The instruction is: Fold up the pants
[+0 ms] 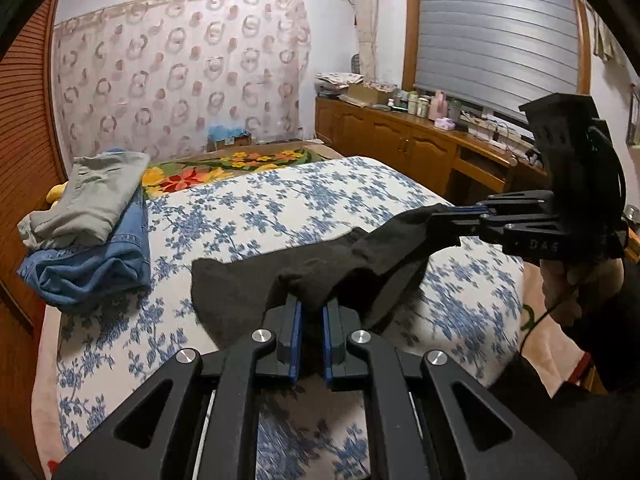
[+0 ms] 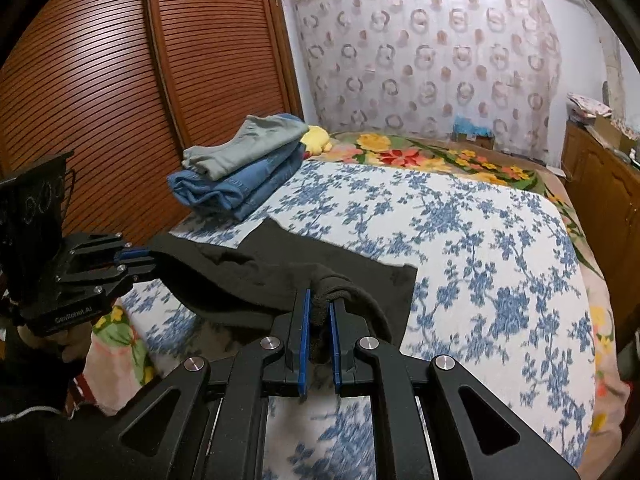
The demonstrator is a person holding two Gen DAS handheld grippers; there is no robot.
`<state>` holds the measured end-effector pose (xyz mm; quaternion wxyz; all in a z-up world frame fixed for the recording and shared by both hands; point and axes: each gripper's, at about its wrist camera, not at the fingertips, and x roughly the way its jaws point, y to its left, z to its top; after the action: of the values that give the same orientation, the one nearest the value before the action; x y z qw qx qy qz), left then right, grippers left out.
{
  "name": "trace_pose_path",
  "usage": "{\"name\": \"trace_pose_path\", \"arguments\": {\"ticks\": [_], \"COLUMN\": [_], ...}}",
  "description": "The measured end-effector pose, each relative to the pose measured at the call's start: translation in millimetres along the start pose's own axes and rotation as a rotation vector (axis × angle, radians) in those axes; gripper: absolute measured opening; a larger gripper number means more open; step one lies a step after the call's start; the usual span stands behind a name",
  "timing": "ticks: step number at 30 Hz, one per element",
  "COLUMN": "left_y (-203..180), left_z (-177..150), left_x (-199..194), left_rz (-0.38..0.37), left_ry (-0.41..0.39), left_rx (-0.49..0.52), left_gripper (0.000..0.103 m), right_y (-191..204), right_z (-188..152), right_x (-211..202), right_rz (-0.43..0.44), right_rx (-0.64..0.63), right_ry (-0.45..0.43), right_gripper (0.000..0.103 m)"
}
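Black pants (image 1: pixel 248 284) (image 2: pixel 280 264) lie partly on the blue-flowered bedspread (image 1: pixel 280 200) (image 2: pixel 480 240), with their near edge lifted. My left gripper (image 1: pixel 311 304) is shut on a bunched fold of that edge, and it also shows at the left of the right wrist view as the left gripper (image 2: pixel 150 258), pinching the cloth. My right gripper (image 2: pixel 319 304) is shut on another bunch of the same edge; in the left wrist view the right gripper (image 1: pixel 442 216) holds the cloth up at the right. The fabric sags between the two grips.
Folded grey pants on folded blue jeans (image 1: pixel 92 240) (image 2: pixel 240 176) sit at the bed's far left, beside a slatted wooden wardrobe (image 2: pixel 100 80). A floral blanket (image 1: pixel 224 168) lies behind. Wooden cabinets (image 1: pixel 400 140) run along the right under a shuttered window.
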<state>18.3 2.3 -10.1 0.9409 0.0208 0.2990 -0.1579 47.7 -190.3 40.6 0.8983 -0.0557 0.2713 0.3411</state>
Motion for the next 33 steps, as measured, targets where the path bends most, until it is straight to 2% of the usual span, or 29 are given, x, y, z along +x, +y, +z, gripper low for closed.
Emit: {"name": "trace_pose_path", "arguments": {"ticks": [6, 12, 15, 18, 19, 20, 21, 23, 25, 33], "left_y": [13, 24, 25, 25, 25, 27, 28, 29, 33, 42], "left_z": [8, -1, -4, -6, -7, -8, -9, -13, -18, -25], "left_x": [17, 34, 39, 40, 40, 40, 39, 39, 40, 44], "left_rz": [0.030, 0.050, 0.059, 0.066, 0.065, 0.062, 0.058, 0.050, 0.058, 0.079], "left_ry": [-0.002, 0.031, 0.044, 0.047, 0.049, 0.050, 0.050, 0.058, 0.067, 0.087], "left_rx": [-0.024, -0.058, -0.046, -0.041, -0.042, -0.045, -0.050, -0.057, -0.065, -0.089], "left_gripper": [0.008, 0.009, 0.013, 0.024, 0.032, 0.045, 0.050, 0.066, 0.074, 0.074], "right_y": [-7, -15, -16, -18, -19, -20, -21, -21, -21, -20], "right_z": [12, 12, 13, 13, 13, 14, 14, 14, 14, 19], "right_x": [30, 57, 69, 78, 81, 84, 86, 91, 95, 98], "right_rz": [-0.015, -0.022, -0.023, -0.023, -0.024, -0.023, -0.022, -0.024, -0.028, -0.040], "right_rx": [0.007, 0.027, 0.027, 0.030, 0.032, 0.034, 0.034, 0.030, 0.025, 0.014], "right_ry": [0.016, 0.049, 0.061, 0.071, 0.073, 0.075, 0.077, 0.080, 0.083, 0.046], "right_gripper": [0.009, 0.009, 0.009, 0.008, 0.009, 0.008, 0.009, 0.009, 0.009, 0.009]}}
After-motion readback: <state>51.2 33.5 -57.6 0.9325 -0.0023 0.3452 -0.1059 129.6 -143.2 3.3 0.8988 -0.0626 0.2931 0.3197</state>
